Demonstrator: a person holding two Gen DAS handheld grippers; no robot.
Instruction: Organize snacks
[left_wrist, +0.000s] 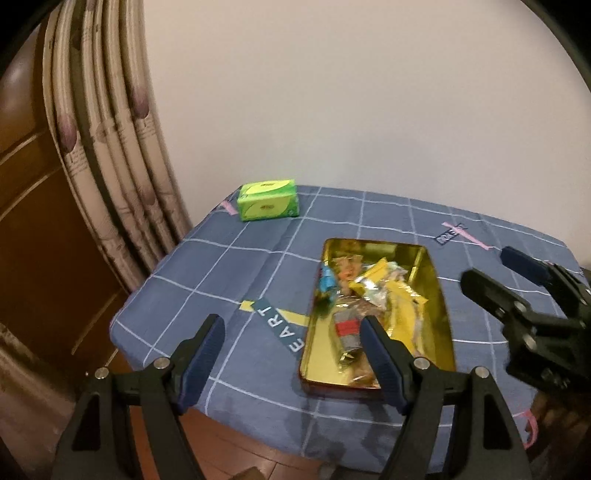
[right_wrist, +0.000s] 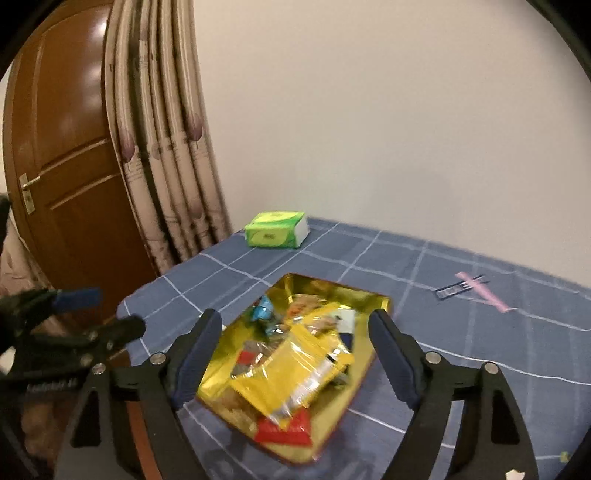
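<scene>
Snacks (right_wrist: 295, 365) in gold tin (right_wrist: 373, 299), below spread, empty right tool (right_wrist: 295, 325)

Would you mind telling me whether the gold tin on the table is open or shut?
Open: the gold tin has no lid on it, and snack packets lie loose inside, its shiny inner walls in plain view.

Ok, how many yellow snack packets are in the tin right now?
2 that I can make out: a large yellow packet on top of the pile, and another toward the gold tin's far end. More may be buried.
</scene>
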